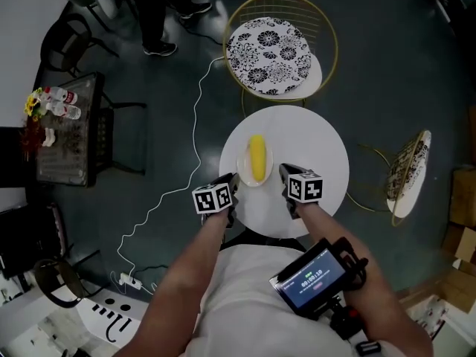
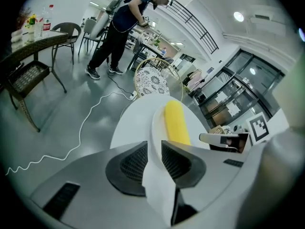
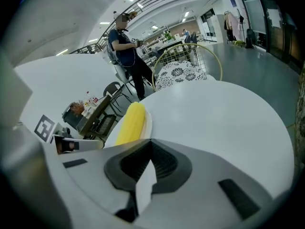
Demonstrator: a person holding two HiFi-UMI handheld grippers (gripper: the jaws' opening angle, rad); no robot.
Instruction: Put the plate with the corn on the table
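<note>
Your left tongs (image 1: 233, 178) and right tongs (image 1: 284, 171) each clamp shut on the rim of the plate (image 1: 245, 163) between them; uneven lowering could roll the corn (image 1: 256, 158) onto the counter (image 1: 320, 147).

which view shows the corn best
The head view: the corn lies whole and unblocked on the plate, seen from above. The left gripper view shows it foreshortened, its near end behind the plate rim; the right gripper view shows it side-on, its near end hidden too.

Fingers (image 3: 168, 164) on plate (image 3: 149, 121) w/ corn (image 3: 129, 123)
</note>
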